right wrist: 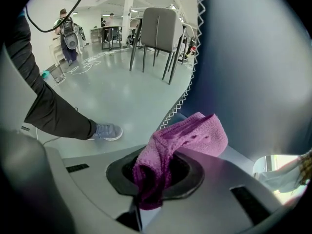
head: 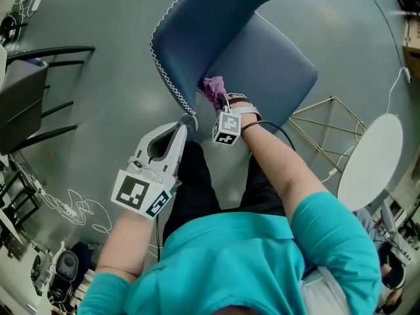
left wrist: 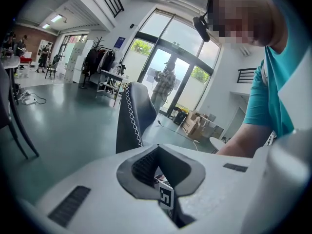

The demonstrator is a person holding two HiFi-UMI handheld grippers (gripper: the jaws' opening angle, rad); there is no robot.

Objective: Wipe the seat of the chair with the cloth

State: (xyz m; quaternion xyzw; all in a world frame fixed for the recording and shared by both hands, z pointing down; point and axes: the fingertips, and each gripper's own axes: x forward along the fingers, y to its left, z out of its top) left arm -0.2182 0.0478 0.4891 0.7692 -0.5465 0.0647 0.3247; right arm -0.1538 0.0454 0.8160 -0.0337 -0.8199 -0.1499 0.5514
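At the blue padded chair seat (head: 269, 64): right claw (head: 220, 102) grips crumpled magenta cloth (head: 213, 86); left claw (head: 186, 123) closed, empty; wiping seemingly unfinished.

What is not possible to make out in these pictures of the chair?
1. Whether the cloth touches the seat: in the head view the right gripper covers the contact; in its own view its body does.
2. The seat's strip under the backrest: head view, the backrest overhangs it.
3. The chair's legs: head view, the seat covers them.
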